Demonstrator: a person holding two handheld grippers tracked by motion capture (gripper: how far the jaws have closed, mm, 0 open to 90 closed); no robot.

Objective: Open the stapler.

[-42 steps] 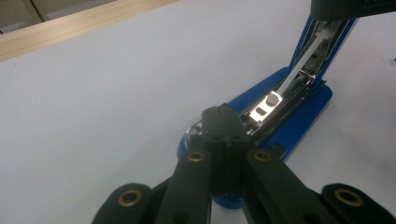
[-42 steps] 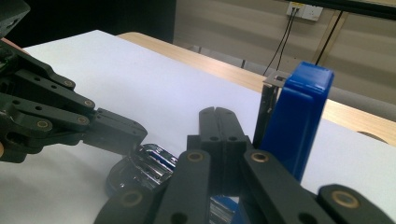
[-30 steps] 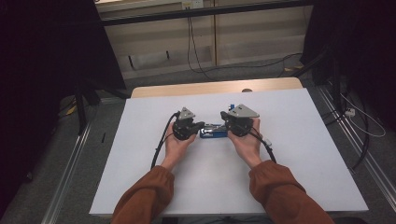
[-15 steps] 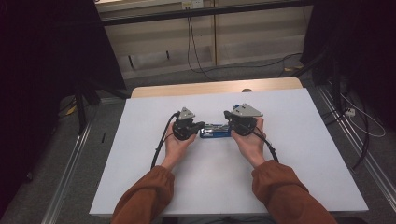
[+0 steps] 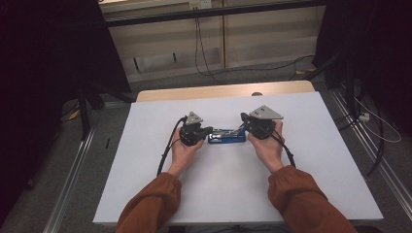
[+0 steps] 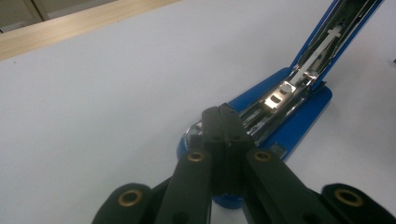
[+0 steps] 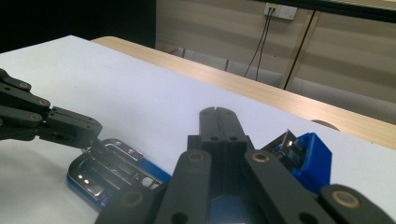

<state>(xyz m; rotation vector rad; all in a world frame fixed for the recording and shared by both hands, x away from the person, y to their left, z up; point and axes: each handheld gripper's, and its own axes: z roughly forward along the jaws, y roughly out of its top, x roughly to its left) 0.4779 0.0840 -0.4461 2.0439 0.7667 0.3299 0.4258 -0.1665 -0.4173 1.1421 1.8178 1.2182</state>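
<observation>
Blue stapler lies hinged open on the counter. Left gripper and right gripper, fingers clenched empty, pin its ends; right hand has shifted slightly, lid swung wider.

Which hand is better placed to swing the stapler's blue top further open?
Probably the right. The right gripper, jaws shut, sits by the raised blue top at the stapler's hinge end, while the left gripper, also shut, rests on the base's front end.

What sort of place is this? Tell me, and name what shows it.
Probably a lab or recording workroom: a white table on metal floor rails, cables along a panelled wall, and dark curtains at both sides.
</observation>
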